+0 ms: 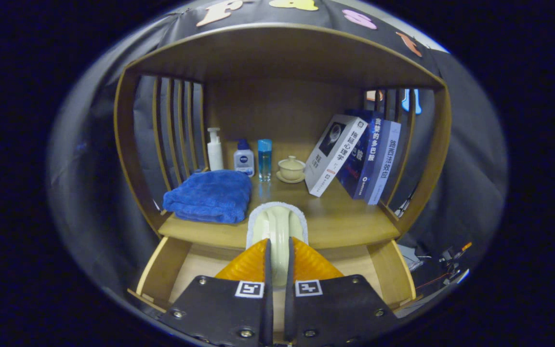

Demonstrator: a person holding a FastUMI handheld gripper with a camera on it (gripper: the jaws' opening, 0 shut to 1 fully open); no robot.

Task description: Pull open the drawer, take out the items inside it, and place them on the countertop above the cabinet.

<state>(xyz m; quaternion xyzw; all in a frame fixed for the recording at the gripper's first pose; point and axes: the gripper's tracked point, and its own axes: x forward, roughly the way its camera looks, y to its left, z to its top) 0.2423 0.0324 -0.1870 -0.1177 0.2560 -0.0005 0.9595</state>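
Biggest thing I see: the wooden cabinet, open-fronted with slatted sides, filling the scene ahead of me. Its countertop runs across the middle, dead ahead at 12 o'clock from the fingers. Below it, the drawer is pulled open, its side walls flanking the fingers at 9 and 3 o'clock, light wood floor showing inside.

On the countertop: three leaning books at about 1 o'clock from the fingers, resting against the right slats. Folded blue towel at 11 o'clock, near the front edge. Behind it along the back, a white pump bottle, a small white bottle with blue cap, then a blue clear bottle, standing in a row just apart. A small lidded cup on a saucer sits between the blue bottle and the books.

The gripper is clamped on a pale green brush: both fingers press its arched handle, one on each side. Brush has a white fuzzy rim; it sticks out at 12 o'clock over the countertop's front edge, just right of the towel. Cannot tell whether it touches the wood.
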